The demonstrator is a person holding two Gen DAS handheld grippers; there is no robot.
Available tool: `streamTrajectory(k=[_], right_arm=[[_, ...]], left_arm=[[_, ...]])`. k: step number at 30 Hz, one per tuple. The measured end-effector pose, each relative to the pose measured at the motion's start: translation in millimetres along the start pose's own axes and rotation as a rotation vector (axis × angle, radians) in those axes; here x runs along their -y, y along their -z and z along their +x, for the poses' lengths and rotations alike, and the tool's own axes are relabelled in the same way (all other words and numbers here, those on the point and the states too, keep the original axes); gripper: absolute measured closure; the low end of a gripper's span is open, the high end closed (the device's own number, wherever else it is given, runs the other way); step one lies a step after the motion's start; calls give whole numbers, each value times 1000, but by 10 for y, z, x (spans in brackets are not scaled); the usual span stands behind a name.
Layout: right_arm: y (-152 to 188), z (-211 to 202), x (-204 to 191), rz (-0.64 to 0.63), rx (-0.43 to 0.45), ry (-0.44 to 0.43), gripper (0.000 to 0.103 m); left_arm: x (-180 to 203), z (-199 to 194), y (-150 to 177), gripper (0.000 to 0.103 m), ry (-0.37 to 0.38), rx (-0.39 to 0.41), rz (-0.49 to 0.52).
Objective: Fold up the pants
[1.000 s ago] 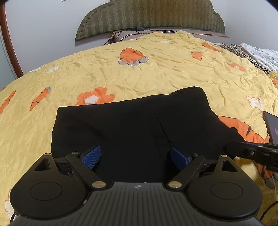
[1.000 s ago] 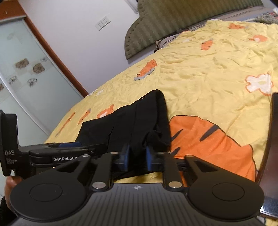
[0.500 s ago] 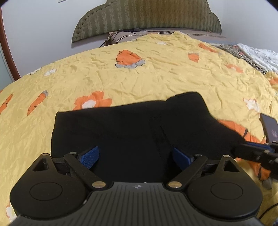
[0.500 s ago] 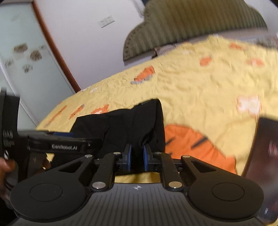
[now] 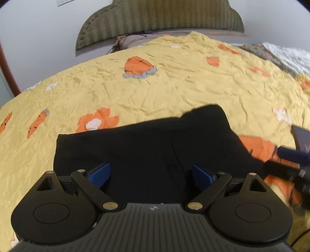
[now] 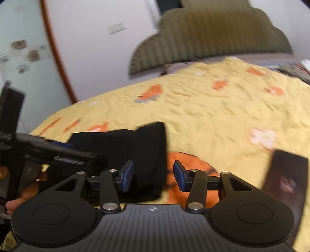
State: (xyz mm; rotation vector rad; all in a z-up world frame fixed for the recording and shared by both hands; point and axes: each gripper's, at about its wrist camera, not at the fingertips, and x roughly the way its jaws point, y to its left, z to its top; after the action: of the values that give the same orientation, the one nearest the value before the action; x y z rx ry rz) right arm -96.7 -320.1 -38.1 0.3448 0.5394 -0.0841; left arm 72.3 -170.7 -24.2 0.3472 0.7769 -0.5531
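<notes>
- bed with a wrinkly yellow sheet (image 5: 174, 87), orange carrot and flower prints
- green striped headboard (image 5: 158, 17) on a plain white wall (image 5: 38, 38)
- frosted glass door (image 6: 23, 64), wood frame

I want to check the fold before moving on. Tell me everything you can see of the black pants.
The black pants lie folded into a compact, roughly rectangular stack on the yellow bedspread, soft dark fabric with a faint seam. One far corner sticks up slightly. The left gripper hovers open over the near edge; the right gripper, jaws just opened, has let go at the right edge.
</notes>
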Motion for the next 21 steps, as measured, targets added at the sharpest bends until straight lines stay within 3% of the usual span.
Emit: streamTrajectory(k=[2, 5, 9, 13, 18, 21], right_arm=[[9, 121, -85, -34, -19, -39, 59], [117, 329, -86, -70, -94, 1, 60], [-27, 239, -35, -16, -43, -15, 59], [-316, 364, -83, -92, 35, 63, 59], [-515, 1012, -155, -188, -62, 106, 60], [-491, 1323, -173, -260, -87, 227, 60]], left_arm=[[-33, 4, -51, 10, 7, 4, -24], [-74, 7, -149, 10, 16, 33, -44], [-103, 190, -279, 12, -20, 16, -49], [-104, 405, -348, 12, -42, -8, -64], [-96, 585, -353, 9, -84, -1, -79], [-119, 649, -374, 7, -116, 3, -83]])
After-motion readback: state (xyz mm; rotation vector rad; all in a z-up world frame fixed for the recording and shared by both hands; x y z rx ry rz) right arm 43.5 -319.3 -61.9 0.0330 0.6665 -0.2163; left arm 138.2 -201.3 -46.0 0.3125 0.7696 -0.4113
